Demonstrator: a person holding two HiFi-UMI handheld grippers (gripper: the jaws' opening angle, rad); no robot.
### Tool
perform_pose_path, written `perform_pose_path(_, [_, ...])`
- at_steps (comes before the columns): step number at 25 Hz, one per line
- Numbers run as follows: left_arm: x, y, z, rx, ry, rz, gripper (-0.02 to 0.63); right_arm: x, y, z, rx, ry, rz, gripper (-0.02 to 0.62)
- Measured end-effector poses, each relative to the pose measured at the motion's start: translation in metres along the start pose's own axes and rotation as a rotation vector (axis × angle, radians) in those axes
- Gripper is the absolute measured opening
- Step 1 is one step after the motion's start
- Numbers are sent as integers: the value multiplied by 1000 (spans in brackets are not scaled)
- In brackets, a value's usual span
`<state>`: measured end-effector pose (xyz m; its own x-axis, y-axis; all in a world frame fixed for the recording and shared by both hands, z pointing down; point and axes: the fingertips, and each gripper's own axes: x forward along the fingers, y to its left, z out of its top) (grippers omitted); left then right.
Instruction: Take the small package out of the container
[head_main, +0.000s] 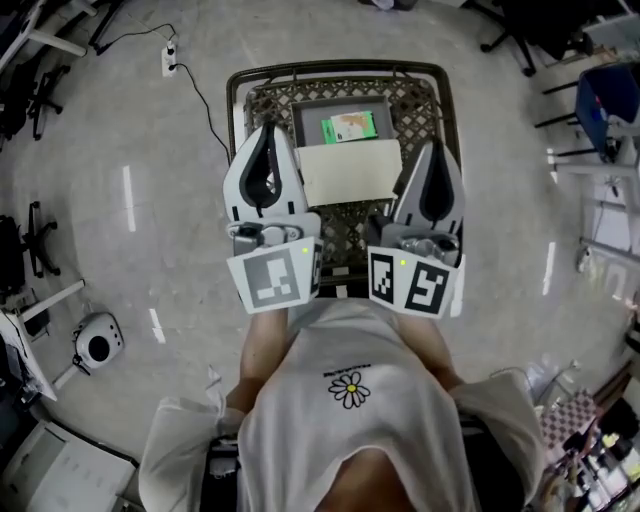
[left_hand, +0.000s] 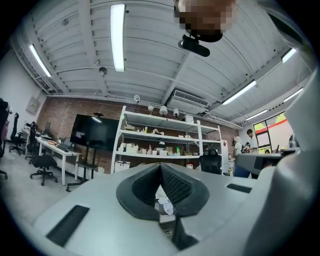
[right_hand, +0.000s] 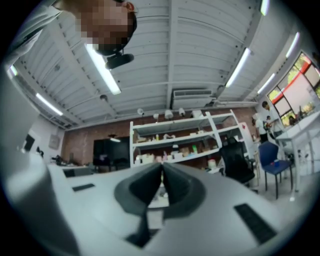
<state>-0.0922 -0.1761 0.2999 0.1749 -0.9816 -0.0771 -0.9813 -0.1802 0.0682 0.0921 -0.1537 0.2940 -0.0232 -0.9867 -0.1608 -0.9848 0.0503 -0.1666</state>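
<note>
In the head view a dark wire basket (head_main: 242, 92) stands on the floor in front of me. Inside it lies a small green package (head_main: 349, 127) on a grey tray, with a cream sheet (head_main: 350, 172) just nearer to me. My left gripper (head_main: 268, 130) and right gripper (head_main: 438, 147) hang side by side above the basket's near half, each shut with nothing between its jaws. Both gripper views look out over the room, not into the basket: the left gripper (left_hand: 160, 167) and right gripper (right_hand: 162, 167) show their pads pressed together.
A power strip (head_main: 169, 60) with a cable lies on the floor left of the basket. A round white device (head_main: 97, 343) sits at the lower left, office chairs at the edges. A white shelving unit (left_hand: 160, 145) and a person (left_hand: 250, 140) stand across the room.
</note>
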Motion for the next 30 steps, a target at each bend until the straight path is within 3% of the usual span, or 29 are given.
perform_pose_path(12, [14, 20, -11, 38, 36, 10, 25, 34, 21, -41, 46, 174, 69, 32])
perform_pose_path(16, [26, 39, -18, -8, 39, 55, 25, 69, 31, -40, 274, 166, 58, 32])
perform_pose_path(18, [33, 44, -26, -37, 50, 73, 25, 88, 42, -41, 311, 176, 105, 34])
perform_pose_path(24, [50, 37, -52, -43, 72, -7, 31, 104, 78, -95, -37, 310, 397, 42])
perform_pose_path(27, [54, 39, -70, -38, 103, -5, 38, 105, 89, -128, -135, 395, 512, 109])
perform_pose_path(30, [59, 42, -83, -40, 129, 6, 44, 105, 99, -153, -229, 465, 634, 134])
